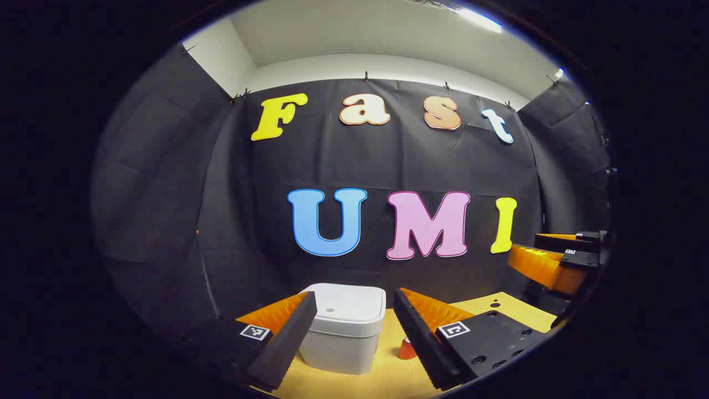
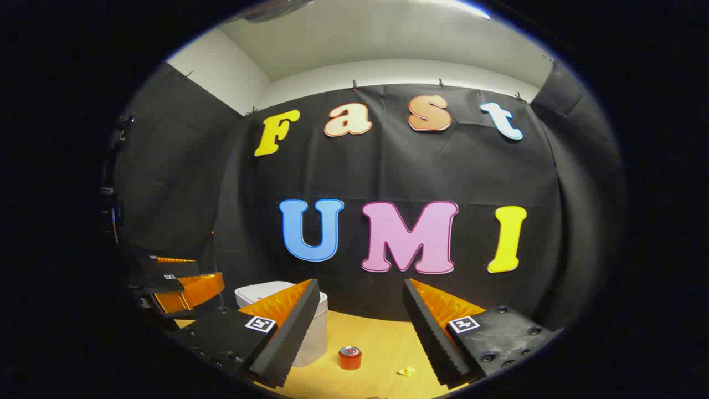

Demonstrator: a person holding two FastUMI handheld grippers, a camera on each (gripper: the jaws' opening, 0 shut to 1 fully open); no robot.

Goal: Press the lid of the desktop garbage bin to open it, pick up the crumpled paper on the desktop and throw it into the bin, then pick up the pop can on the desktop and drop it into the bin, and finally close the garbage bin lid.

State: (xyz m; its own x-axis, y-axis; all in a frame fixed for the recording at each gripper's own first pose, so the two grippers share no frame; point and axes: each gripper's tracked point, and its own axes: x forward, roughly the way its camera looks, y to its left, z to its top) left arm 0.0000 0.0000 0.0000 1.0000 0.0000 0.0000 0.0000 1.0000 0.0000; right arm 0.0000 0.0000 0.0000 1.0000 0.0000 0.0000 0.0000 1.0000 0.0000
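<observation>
Risk lies in the first press: bin (image 1: 344,327) sits lid-down mid-table, pop can (image 2: 349,357) just beside, paper (image 2: 407,371) near; both grippers, left gripper (image 1: 354,332) and right gripper (image 2: 360,338), hover with jaws apart, and an off-centre push could shove the bin into the can

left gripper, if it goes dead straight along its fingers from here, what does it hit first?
Most likely the garbage bin: it sits between the open fingers of the left gripper, lid shut, ahead on the table. The pop can is off to the side by one finger. Depth is hard to judge.
</observation>
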